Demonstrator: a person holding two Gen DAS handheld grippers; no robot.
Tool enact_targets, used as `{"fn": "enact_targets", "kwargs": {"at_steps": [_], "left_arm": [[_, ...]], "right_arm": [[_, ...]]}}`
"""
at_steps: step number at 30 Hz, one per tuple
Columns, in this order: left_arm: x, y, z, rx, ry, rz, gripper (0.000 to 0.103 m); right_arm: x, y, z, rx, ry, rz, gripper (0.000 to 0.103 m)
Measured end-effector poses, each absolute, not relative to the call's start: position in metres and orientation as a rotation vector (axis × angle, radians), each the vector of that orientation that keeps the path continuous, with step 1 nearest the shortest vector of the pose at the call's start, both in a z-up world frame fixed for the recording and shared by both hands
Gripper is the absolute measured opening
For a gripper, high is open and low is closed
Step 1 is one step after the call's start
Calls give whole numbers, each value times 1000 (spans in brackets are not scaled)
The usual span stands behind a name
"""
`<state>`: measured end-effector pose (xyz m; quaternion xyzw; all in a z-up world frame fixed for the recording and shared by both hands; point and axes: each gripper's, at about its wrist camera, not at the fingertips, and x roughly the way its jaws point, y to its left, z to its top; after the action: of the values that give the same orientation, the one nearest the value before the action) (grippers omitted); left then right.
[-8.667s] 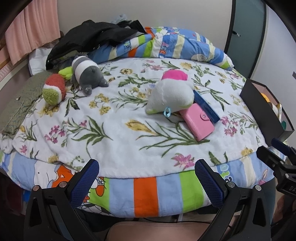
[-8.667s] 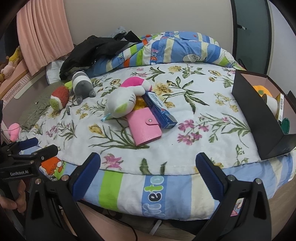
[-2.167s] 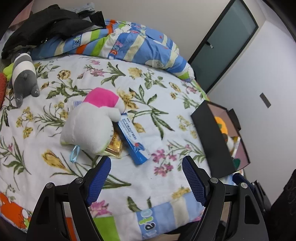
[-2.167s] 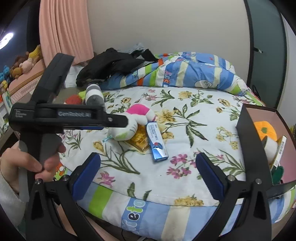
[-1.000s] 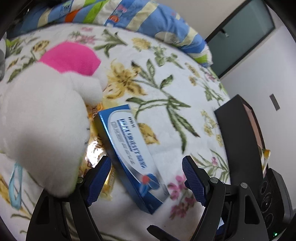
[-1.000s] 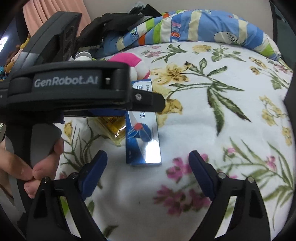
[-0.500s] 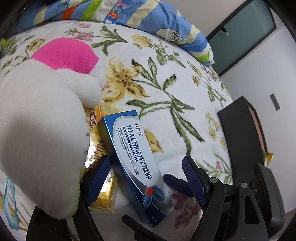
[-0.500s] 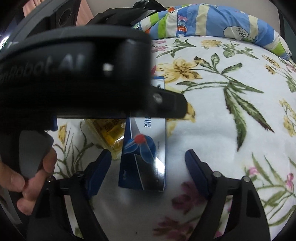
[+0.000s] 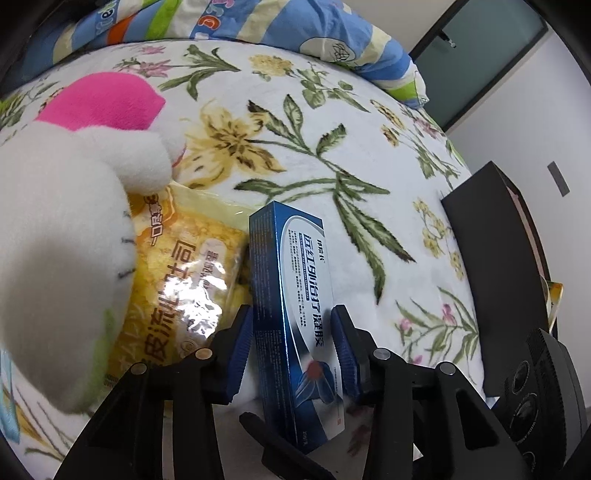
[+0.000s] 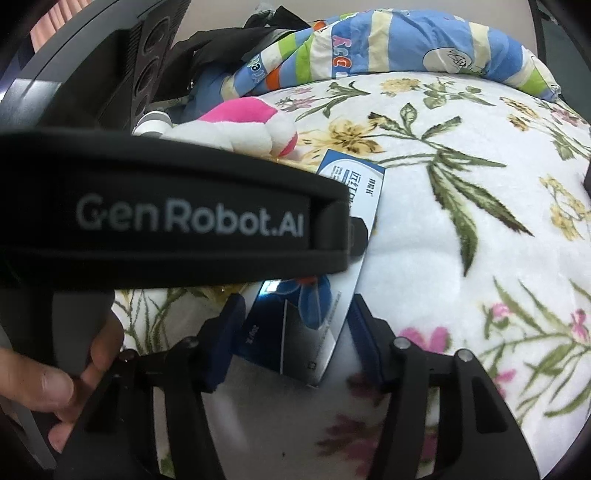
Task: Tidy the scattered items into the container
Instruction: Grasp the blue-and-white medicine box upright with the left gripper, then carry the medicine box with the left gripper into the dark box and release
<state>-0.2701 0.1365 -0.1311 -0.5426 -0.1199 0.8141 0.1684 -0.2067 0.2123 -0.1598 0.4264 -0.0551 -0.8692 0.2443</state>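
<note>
A blue and white medicine box [image 9: 299, 317] lies on the floral blanket [image 9: 332, 122]. My left gripper [image 9: 293, 343] is shut on the box, its blue pads pressing both long sides. In the right wrist view the same box [image 10: 314, 295] lies between the fingers of my right gripper [image 10: 295, 332], whose jaws have narrowed around its near end; the left pad seems to touch, the right pad stands close. The body of the left gripper [image 10: 166, 221] hides the middle of the box. The black container [image 9: 498, 266] stands at the right.
A white and pink plush toy [image 9: 74, 206] rests on a yellow snack packet [image 9: 184, 280] just left of the box. A striped quilt [image 9: 236, 26] and dark clothes [image 10: 229, 48] lie at the back. A dark door [image 9: 487, 62] is at the far right.
Both grippers came down over the box. The left jaws closed from wide open onto its sides, and the right jaws narrowed around its near end.
</note>
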Motion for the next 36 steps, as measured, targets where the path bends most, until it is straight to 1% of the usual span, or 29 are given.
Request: {"fn": "enact_targets", "kwargs": {"at_steps": [5, 20, 27, 36], "left_arm": [[-262, 145, -110, -1493, -311, 2331, 43], [-223, 196, 1, -1249, -192, 2378, 42], [-205, 250, 38, -1159, -141, 2336, 42], [-181, 341, 54, -1099, -79, 2215, 42]], "right_arm": [[-194, 219, -139, 1121, -155, -2407, 57], [-140, 267, -42, 906, -142, -2557, 57], [-108, 316, -7, 827, -159, -2660, 57], [-67, 395, 10, 821, -173, -2808, 57]]}}
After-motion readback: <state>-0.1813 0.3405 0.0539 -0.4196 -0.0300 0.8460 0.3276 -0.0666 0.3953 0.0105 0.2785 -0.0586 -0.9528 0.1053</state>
